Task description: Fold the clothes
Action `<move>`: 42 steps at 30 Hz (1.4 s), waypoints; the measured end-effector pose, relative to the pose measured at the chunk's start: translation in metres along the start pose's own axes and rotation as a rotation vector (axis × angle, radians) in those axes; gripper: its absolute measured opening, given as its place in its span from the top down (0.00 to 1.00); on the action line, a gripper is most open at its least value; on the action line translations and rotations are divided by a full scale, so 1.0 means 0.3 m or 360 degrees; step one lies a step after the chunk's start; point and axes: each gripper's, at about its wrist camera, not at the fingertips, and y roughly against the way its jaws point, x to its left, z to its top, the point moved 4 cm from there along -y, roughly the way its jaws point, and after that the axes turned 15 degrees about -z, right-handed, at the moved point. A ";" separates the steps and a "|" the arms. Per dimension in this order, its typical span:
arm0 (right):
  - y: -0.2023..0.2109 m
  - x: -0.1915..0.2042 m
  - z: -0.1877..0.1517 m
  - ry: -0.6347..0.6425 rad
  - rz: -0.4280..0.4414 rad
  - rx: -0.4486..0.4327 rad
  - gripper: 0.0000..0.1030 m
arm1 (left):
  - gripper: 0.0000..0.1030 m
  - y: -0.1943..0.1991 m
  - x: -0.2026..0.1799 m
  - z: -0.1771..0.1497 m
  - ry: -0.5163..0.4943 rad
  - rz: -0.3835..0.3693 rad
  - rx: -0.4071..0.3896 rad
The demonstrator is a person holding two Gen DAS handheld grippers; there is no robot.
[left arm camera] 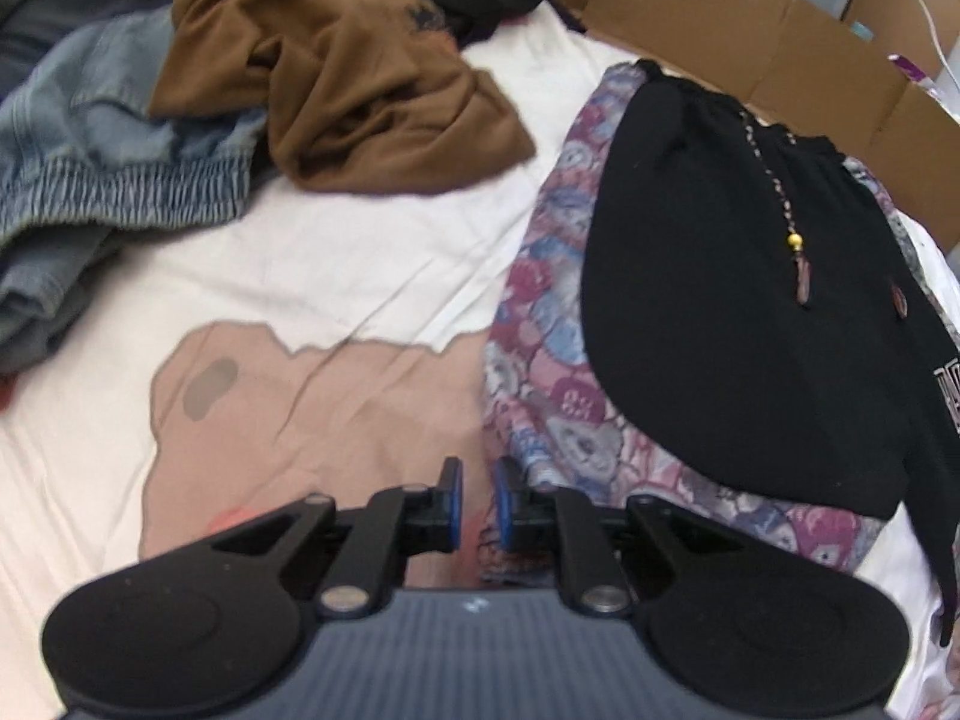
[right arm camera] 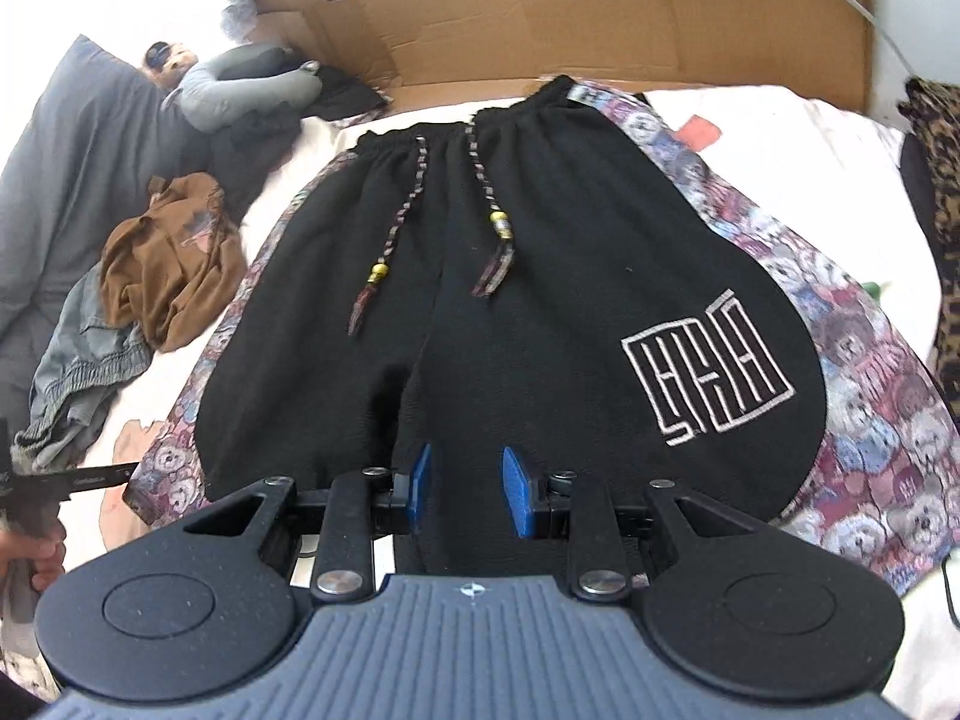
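Black shorts (right arm camera: 540,300) with bear-print side panels (right arm camera: 870,390), beaded drawstrings (right arm camera: 498,222) and a white logo (right arm camera: 708,366) lie flat on the white sheet (right arm camera: 780,126), waistband at the far end. My right gripper (right arm camera: 468,489) stands open over the near hem, around the crotch, with nothing between its blue pads. My left gripper (left arm camera: 482,507) hovers at the shorts' (left arm camera: 750,300) left print edge (left arm camera: 540,360). Its pads stand a narrow gap apart, with sheet and print edge showing between them. That gripper (right arm camera: 90,477) also shows at the shorts' left corner in the right wrist view.
A crumpled brown garment (left arm camera: 360,90) and a denim garment (left arm camera: 90,150) lie to the left on the bed. Flattened cardboard (right arm camera: 600,12) stands behind the shorts. Grey pillows (right arm camera: 72,150) sit far left and a leopard-print cloth (right arm camera: 942,210) far right. A hand (right arm camera: 36,552) holds the left gripper.
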 end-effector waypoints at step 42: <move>-0.044 0.001 -0.061 0.0000 0.0000 0.0088 0.68 | 0.93 -0.017 -0.146 0.005 -0.0006 -0.0203 0.0014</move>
